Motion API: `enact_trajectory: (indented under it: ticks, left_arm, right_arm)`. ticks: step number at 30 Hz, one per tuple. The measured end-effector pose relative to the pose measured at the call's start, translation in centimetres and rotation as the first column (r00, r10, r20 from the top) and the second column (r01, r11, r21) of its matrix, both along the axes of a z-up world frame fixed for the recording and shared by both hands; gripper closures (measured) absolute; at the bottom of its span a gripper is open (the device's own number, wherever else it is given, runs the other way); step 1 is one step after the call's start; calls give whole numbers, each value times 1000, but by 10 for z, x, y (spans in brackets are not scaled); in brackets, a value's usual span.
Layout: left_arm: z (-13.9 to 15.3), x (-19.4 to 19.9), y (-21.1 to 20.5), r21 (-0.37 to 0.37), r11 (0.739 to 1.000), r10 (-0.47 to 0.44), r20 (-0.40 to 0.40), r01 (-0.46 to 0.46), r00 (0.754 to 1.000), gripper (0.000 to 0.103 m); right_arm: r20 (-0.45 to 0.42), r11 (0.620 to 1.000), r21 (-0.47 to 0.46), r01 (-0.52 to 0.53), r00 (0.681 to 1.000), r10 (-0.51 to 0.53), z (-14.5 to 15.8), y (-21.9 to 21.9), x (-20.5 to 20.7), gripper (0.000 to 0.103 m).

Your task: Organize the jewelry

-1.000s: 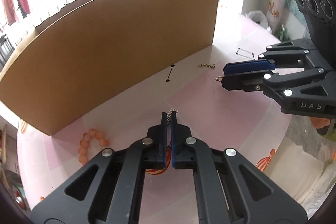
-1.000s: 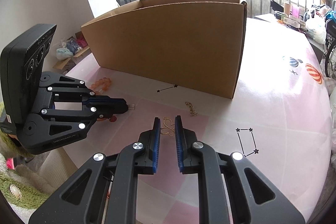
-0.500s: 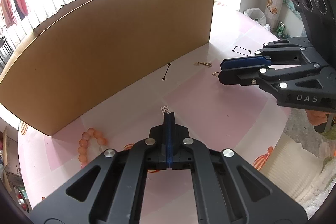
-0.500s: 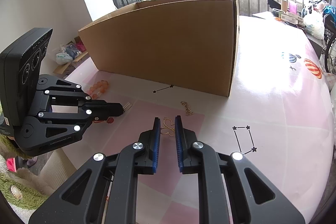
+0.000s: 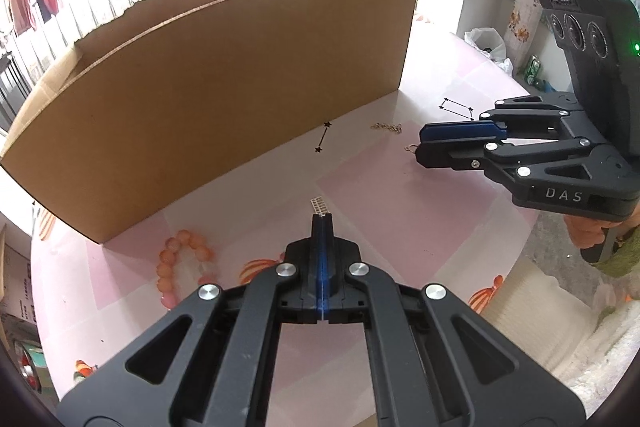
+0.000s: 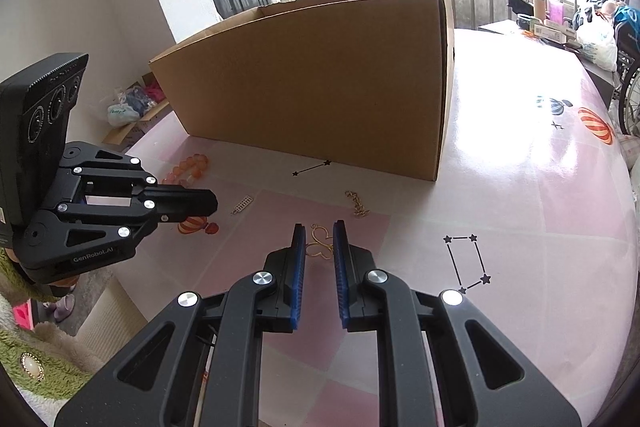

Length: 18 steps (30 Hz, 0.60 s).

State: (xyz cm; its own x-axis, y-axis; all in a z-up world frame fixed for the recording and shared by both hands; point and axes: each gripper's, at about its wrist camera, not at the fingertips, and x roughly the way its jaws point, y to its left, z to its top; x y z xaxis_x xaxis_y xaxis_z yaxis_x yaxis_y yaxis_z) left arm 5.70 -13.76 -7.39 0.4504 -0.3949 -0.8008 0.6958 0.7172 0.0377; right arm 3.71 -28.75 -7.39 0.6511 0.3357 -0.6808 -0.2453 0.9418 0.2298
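My left gripper (image 5: 322,221) is shut with nothing in it; a small silver ladder-shaped earring (image 5: 319,206) lies on the table just past its tips, also seen in the right wrist view (image 6: 242,205). My right gripper (image 6: 319,231) is open, its fingers on either side of a gold butterfly-shaped piece (image 6: 320,245) on the table. A short gold chain (image 6: 357,203) lies beyond it, also in the left wrist view (image 5: 386,127). An orange bead bracelet (image 5: 182,261) lies left of my left gripper. A large open cardboard box (image 5: 224,83) stands behind.
The pink patterned tablecloth (image 6: 520,187) has printed star and balloon motifs. The table edge drops off near both grippers, with a cream cushion (image 5: 532,303) below. The box wall (image 6: 320,99) blocks the far side.
My left gripper closed from slightly open and drew back; the silver earring stays on the table ahead of its tips. My right gripper stayed open around the gold butterfly piece.
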Motion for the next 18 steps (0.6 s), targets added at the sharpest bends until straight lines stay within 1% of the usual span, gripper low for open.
enact_trajectory:
  ticks: [1, 2, 3, 6, 8, 9, 10, 11, 15, 18]
  left_arm:
    - [-1, 1, -1, -1, 1000, 4, -6, -4, 1000, 99]
    - [-2, 2, -1, -2, 1000, 9, -9, -9, 1000, 93]
    - [-3, 2, -1, -9, 1000, 15, -13, -15, 1000, 89]
    - [-5, 6, -3, -27, 999, 25, -35, -26, 999, 88]
    - [-9, 9, -7, -18, 999, 26, -42, -27, 999, 88]
    - [-11, 9, -9, -8, 1000, 28, -42, -28, 999, 91]
    - [-12, 8, -11, 1, 1000, 28, -24, -28, 999, 94]
    - [-12, 8, -14, 11, 1000, 24, -15, -24, 1000, 102]
    - [-12, 3, -20, 53, 999, 8, 21, -9, 1000, 103]
    - [-11, 2, -22, 49, 999, 4, 20, -5, 1000, 103]
  right_arm:
    - [0, 1000, 1, 0, 1000, 0, 0, 0, 0, 89]
    - [0, 1000, 2, -1, 1000, 1, 0, 0, 0, 89]
    - [0, 1000, 3, -1, 1000, 1, 0, -1, 0, 89]
    - [0, 1000, 4, -2, 1000, 2, -1, -2, 0, 89]
    - [-3, 1000, 5, -2, 1000, 2, -2, -3, 1, 89]
    - [-4, 1000, 6, -2, 1000, 2, -2, -3, 1, 89]
    - [-4, 1000, 6, -2, 1000, 2, -2, -3, 1, 89]
    - [-4, 1000, 7, -2, 1000, 2, -2, -3, 2, 89]
    - [-4, 1000, 9, -3, 1000, 3, -2, -4, 2, 89]
    - [-4, 1000, 13, -2, 1000, 2, -3, -4, 3, 89]
